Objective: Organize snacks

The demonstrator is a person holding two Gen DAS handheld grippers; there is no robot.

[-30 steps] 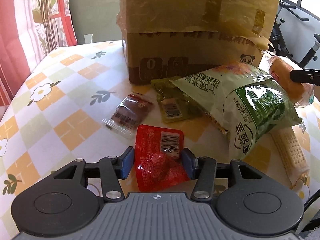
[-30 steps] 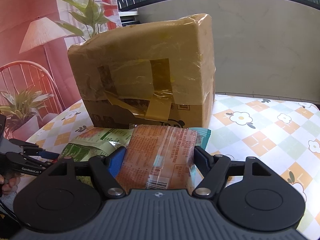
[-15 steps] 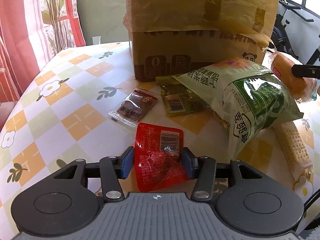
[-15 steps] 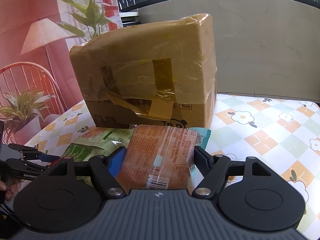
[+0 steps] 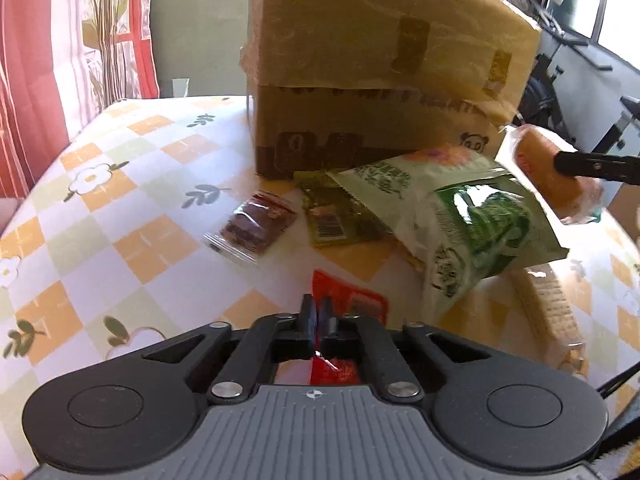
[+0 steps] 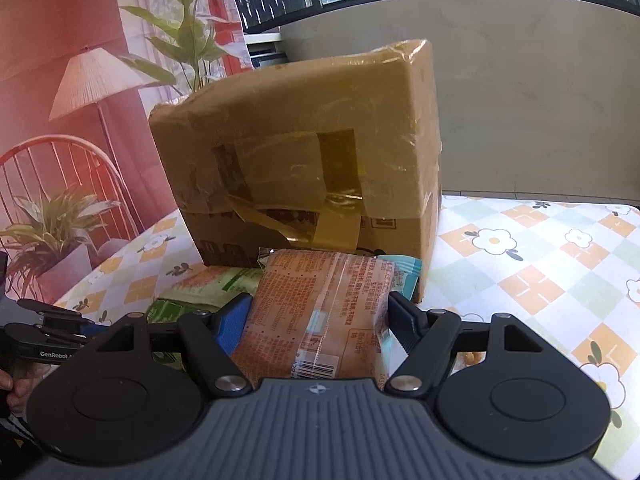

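Left gripper (image 5: 318, 314) jaws pinched on crinkled red packet (image 5: 352, 300), right gripper (image 6: 320, 316) jaws clamping orange printed bread pack (image 6: 320, 312), barcode visible.

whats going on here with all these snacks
A person is sorting snacks with two handheld grippers. The left gripper has its jaws pinched shut on a red packet. The right gripper holds an orange wrapped cake in front of the taped cardboard box. Other packets lie on the checked tablecloth.
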